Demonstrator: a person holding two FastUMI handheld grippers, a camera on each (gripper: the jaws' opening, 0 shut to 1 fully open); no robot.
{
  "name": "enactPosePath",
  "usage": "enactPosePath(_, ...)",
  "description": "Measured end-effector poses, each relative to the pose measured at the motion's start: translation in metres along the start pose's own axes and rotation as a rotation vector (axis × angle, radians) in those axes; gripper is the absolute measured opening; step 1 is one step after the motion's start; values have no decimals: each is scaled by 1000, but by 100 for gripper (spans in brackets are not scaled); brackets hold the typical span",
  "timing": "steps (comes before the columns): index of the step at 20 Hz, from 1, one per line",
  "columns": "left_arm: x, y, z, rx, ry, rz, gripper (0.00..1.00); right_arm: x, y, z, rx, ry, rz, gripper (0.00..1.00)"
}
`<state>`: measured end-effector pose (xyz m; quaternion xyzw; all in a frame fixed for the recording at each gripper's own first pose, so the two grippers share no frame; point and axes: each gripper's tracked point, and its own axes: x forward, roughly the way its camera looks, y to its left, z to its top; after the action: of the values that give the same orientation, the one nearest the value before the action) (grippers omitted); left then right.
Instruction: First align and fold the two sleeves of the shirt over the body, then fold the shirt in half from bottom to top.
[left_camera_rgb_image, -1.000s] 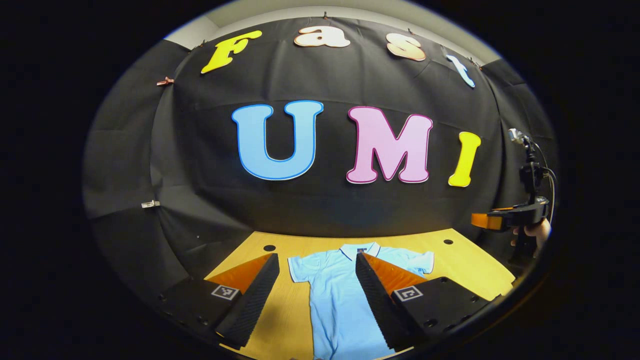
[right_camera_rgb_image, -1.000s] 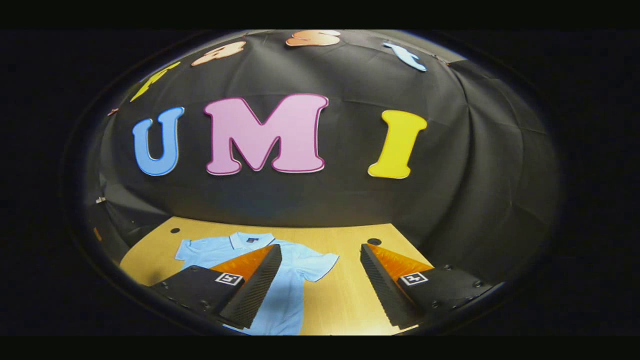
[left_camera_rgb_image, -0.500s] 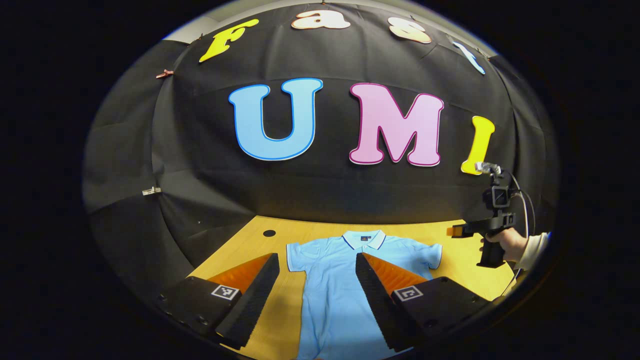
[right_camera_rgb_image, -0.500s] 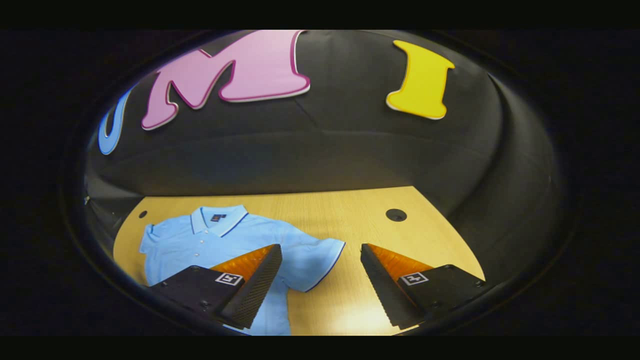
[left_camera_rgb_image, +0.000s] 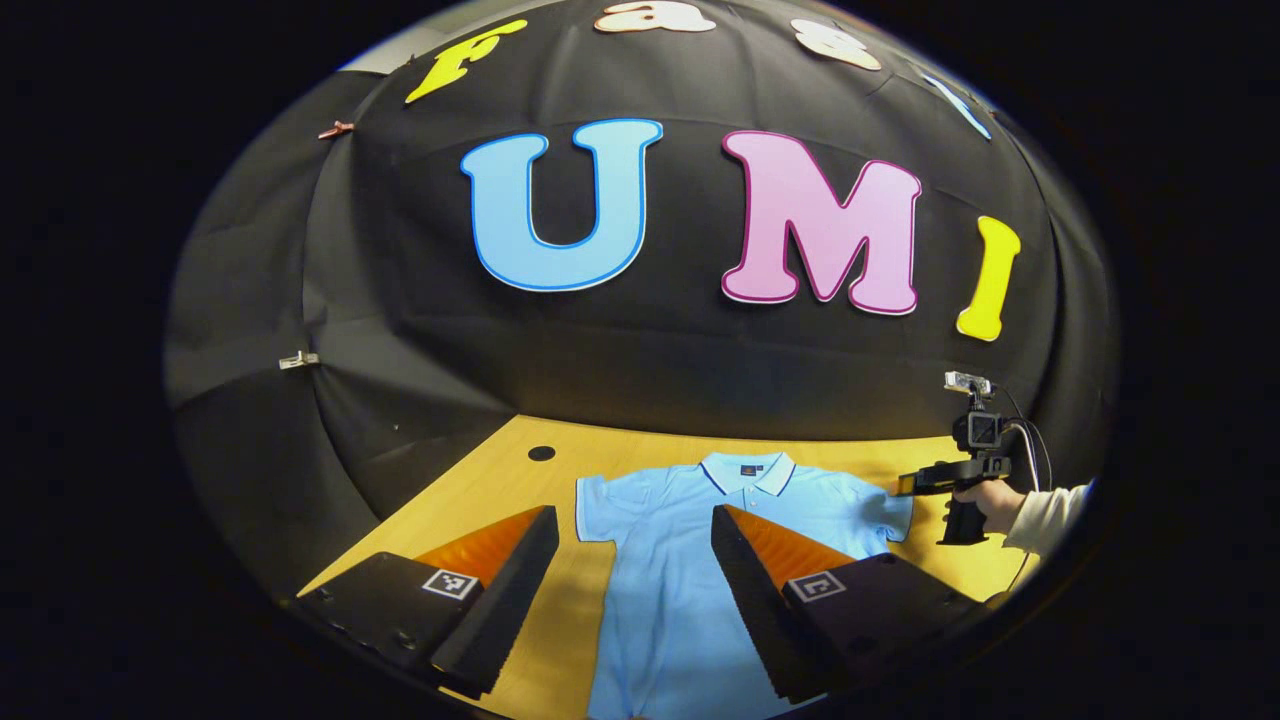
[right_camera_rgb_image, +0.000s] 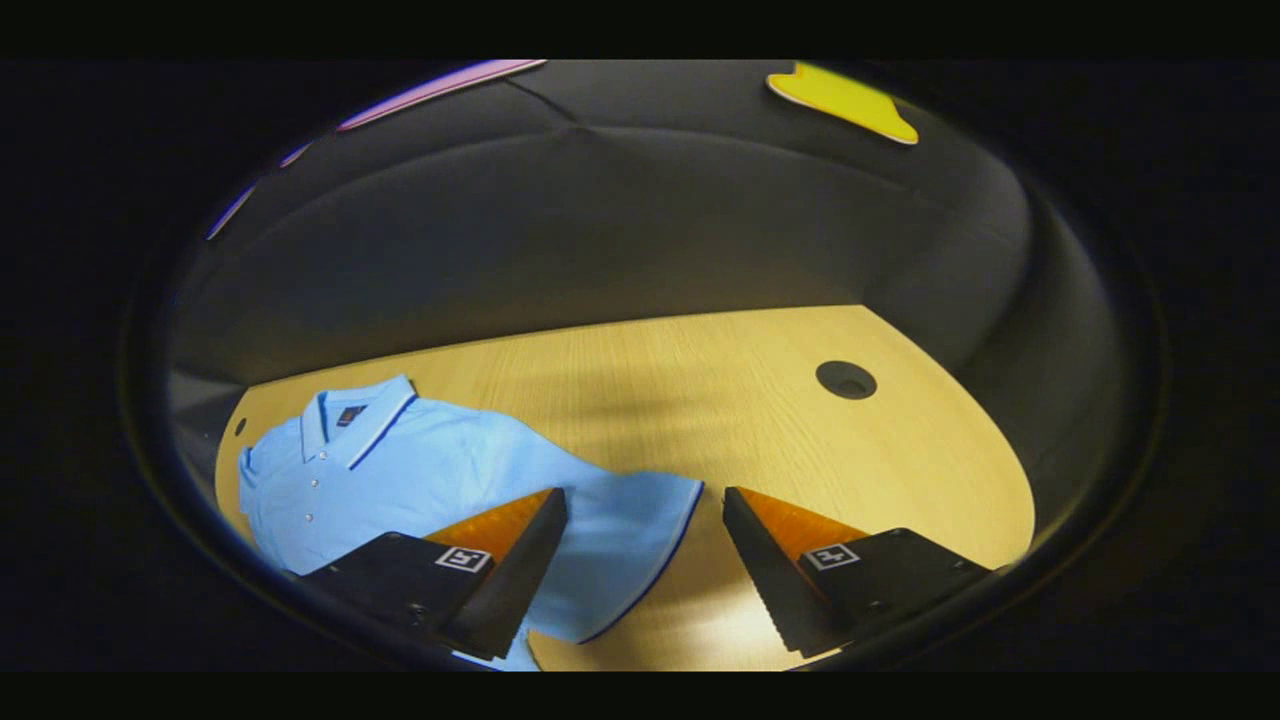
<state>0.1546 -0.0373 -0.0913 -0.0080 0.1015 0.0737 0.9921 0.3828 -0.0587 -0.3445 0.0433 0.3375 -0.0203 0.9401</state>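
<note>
on the wooden table a light blue polo shirt lies flat, face up, collar toward the booth wall, both short sleeves spread out to the sides. beyond the shirt's collar, round holes sit in the tabletop. the left gripper hovers above the shirt's body with its fingers spread wide, holding nothing. the right gripper is just above the shirt's right sleeve, fingers likewise apart, the sleeve's dark-trimmed hem lying between them. beside that sleeve, in the left gripper view, a hand in a pale cuff holds the right gripper's handle.
</note>
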Motion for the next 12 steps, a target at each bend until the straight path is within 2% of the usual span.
enactPosePath(1, 4, -1, -3, -15, 2, 2, 96, 3, 0, -4, -9, 14, -6, 96)
enactPosePath(3, 12, -1, -8, -39, 8, 7, 97, 8, 2, -2, -46, -16, 0, 90)
enactPosePath(4, 14, 0, -13, -47, 11, 10, 97, 4, 3, 2, -48, -32, 2, 93)
enactPosePath(5, 15, 1, -14, -52, 11, 14, 97, 8, 4, 0, -43, -24, 4, 88)
enactPosePath(7, 16, 2, -20, -49, 8, 18, 97, 10, 7, 3, -36, -38, 9, 71)
enactPosePath(9, 16, 4, -30, -41, 12, 19, 97, 14, 12, 6, -43, -57, 23, 36)
enactPosePath(12, 17, 10, -50, -45, 26, 17, 97, 14, 21, 6, -75, -93, 35, 8)
